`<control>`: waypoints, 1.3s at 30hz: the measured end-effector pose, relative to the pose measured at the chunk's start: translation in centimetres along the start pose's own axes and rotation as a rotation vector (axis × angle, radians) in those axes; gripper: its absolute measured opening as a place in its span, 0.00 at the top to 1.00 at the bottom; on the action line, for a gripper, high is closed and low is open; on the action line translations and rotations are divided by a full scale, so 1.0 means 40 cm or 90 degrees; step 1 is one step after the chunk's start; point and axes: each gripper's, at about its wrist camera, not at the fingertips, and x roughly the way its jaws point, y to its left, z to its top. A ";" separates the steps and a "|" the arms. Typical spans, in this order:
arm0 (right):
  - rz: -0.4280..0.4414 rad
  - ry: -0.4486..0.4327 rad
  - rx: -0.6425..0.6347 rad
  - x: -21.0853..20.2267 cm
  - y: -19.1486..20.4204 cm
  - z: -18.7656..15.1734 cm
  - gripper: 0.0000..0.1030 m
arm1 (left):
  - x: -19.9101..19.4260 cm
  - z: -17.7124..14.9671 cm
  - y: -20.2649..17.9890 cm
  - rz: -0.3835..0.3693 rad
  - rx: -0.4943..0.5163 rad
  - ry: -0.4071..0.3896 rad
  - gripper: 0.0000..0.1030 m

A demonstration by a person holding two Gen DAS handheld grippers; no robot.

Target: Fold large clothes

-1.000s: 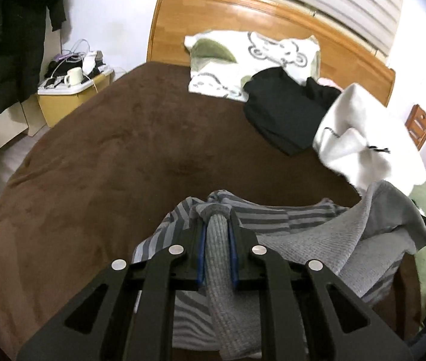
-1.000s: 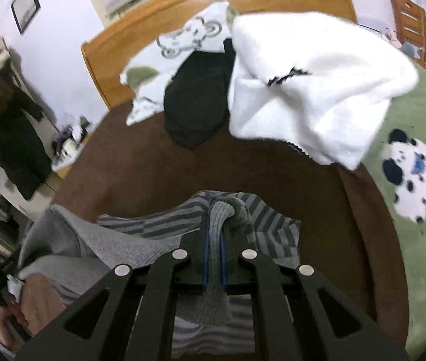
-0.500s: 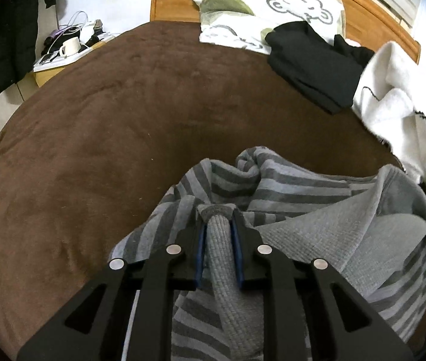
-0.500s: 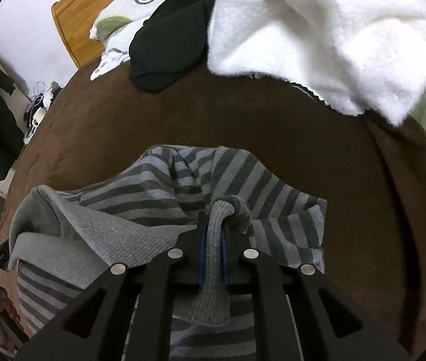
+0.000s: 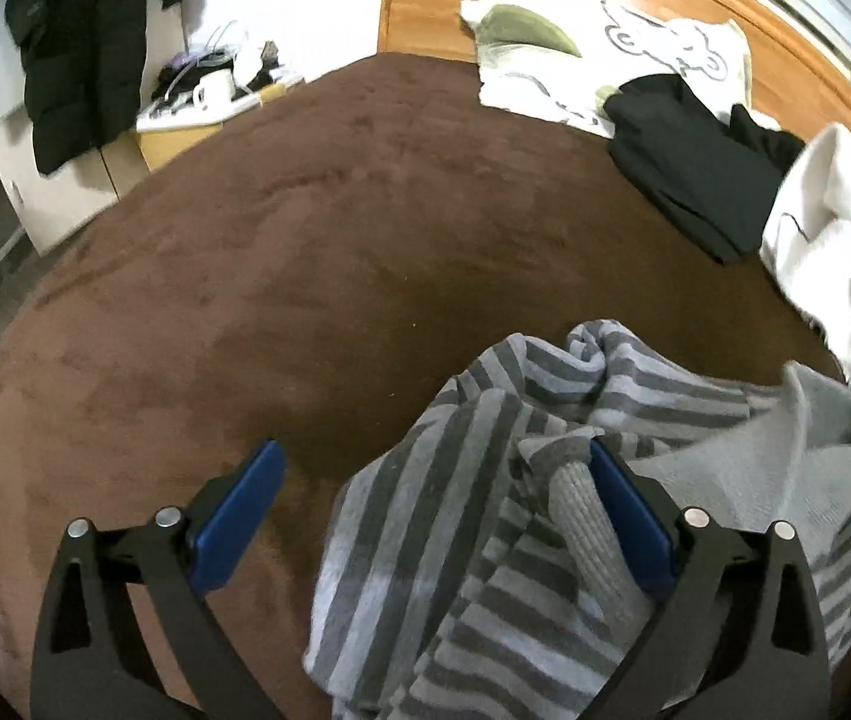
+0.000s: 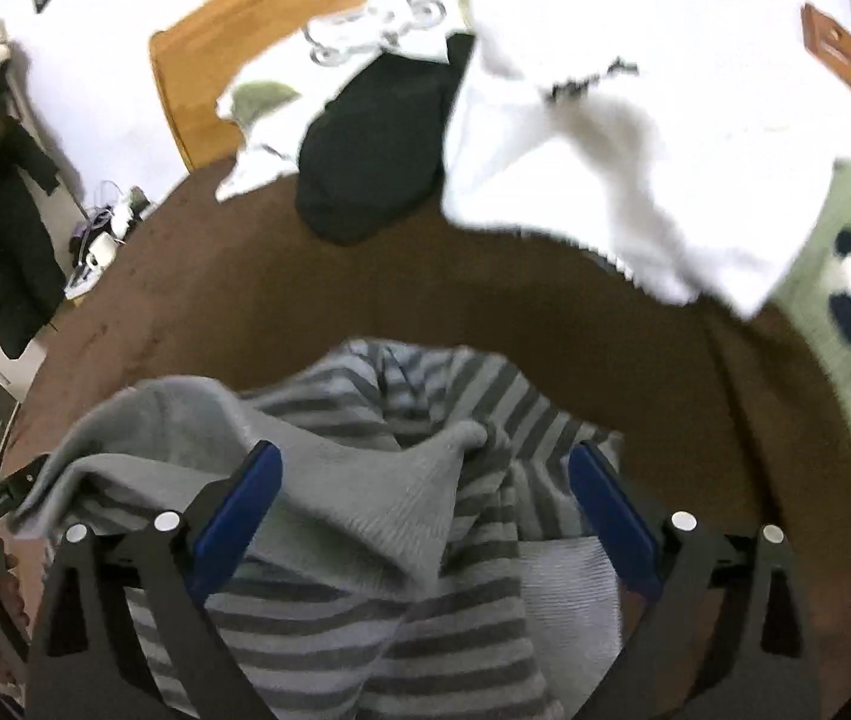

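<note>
Grey-striped sweater [image 5: 485, 540]; brown blanket [image 5: 305, 270].

Grey striped sweater [image 5: 485, 570], rumpled, prob. half-folded, on bed

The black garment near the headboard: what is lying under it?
The black garment lies partly on the patterned white pillow and partly on the brown bed cover. The white fleece garment overlaps one edge. Whatever else is underneath is covered and cannot be seen.

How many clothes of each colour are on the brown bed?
Grey striped knit sweater: 1
Black folded garment: 1
White fluffy fleece garment: 1
Total: 3
</note>
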 end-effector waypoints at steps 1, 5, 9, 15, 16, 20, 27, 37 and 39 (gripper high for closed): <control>0.001 0.000 -0.004 -0.010 0.002 0.001 0.08 | -0.017 0.000 -0.008 0.009 0.013 -0.006 0.06; 0.001 -0.004 -0.037 -0.059 0.020 -0.006 0.08 | -0.089 0.006 -0.034 0.021 0.045 -0.030 0.06; -0.006 -0.013 -0.095 -0.107 0.058 -0.029 0.06 | -0.144 0.007 -0.058 0.024 0.070 -0.043 0.06; 0.019 0.002 -0.127 -0.116 0.108 -0.070 0.06 | -0.194 -0.013 -0.086 0.001 0.086 -0.026 0.06; 0.016 0.010 -0.127 -0.106 0.113 -0.078 0.06 | -0.197 -0.023 -0.089 -0.009 0.085 -0.015 0.06; -0.006 0.026 -0.126 -0.061 0.127 -0.101 0.06 | -0.200 -0.065 -0.106 -0.049 0.073 0.010 0.06; -0.025 0.058 -0.088 0.047 0.133 -0.078 0.06 | -0.103 -0.099 -0.191 -0.067 0.100 0.041 0.06; -0.070 0.107 -0.058 0.201 0.086 -0.080 0.05 | 0.075 -0.064 -0.189 -0.117 0.076 0.097 0.05; -0.075 0.106 -0.062 0.214 0.085 -0.077 0.05 | 0.093 -0.063 -0.190 -0.115 0.081 0.092 0.05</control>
